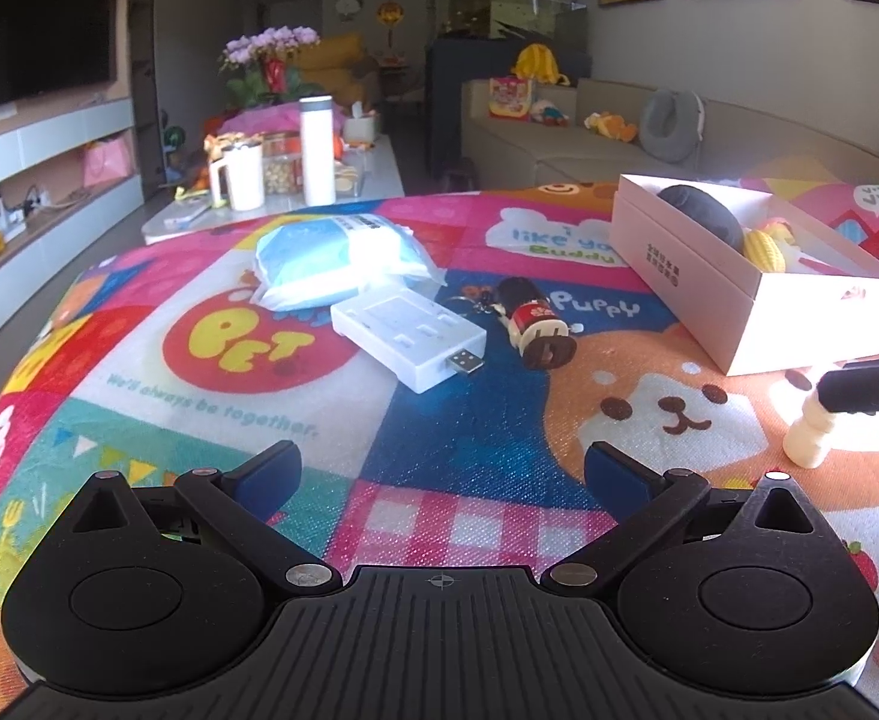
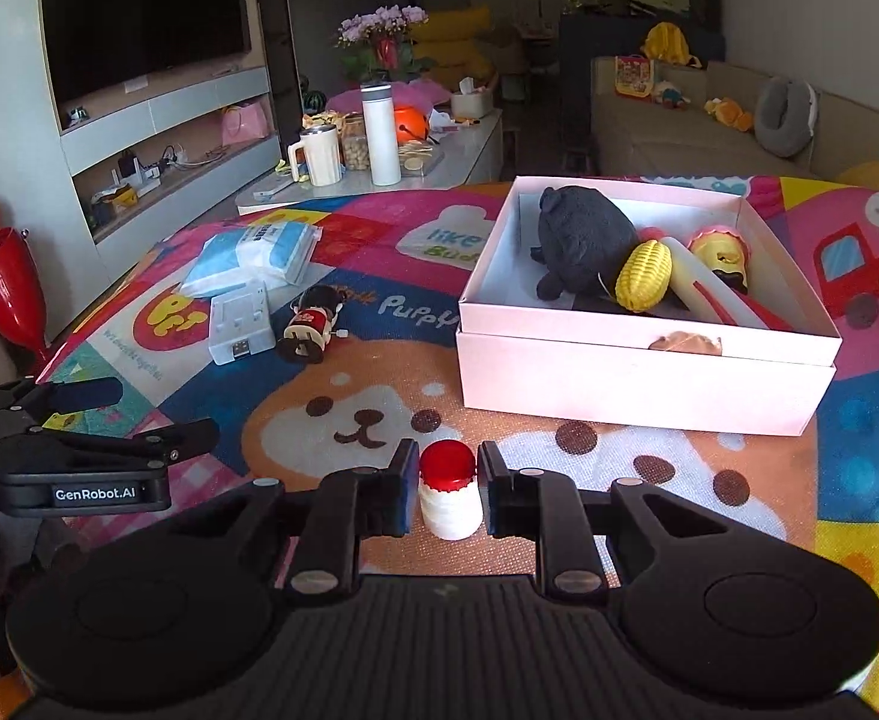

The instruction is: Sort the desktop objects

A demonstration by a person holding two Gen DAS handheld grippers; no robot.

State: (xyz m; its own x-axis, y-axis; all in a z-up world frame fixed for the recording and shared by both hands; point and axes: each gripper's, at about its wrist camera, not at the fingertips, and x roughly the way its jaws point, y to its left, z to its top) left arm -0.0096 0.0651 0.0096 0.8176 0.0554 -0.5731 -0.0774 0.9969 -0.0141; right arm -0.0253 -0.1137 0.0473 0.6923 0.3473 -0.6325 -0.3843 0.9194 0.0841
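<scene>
My right gripper (image 2: 444, 483) is shut on a small white bottle with a red cap (image 2: 448, 492), which stands on the colourful mat; it also shows in the left wrist view (image 1: 808, 435). My left gripper (image 1: 442, 471) is open and empty above the mat; it also shows at the left of the right wrist view (image 2: 157, 420). On the mat lie a white adapter block (image 1: 409, 333), a red and black doll figure (image 1: 538, 324) and a blue tissue pack (image 1: 337, 261). A white box (image 2: 643, 372) holds a dark plush toy (image 2: 583, 240), a yellow corn toy (image 2: 643, 276) and other toys.
A low white table (image 2: 475, 162) beyond the mat carries a mug (image 2: 319, 156), a tall white flask (image 2: 381, 132) and snacks. A beige sofa (image 2: 679, 138) stands at the back right. A red object (image 2: 1, 282) stands at the left.
</scene>
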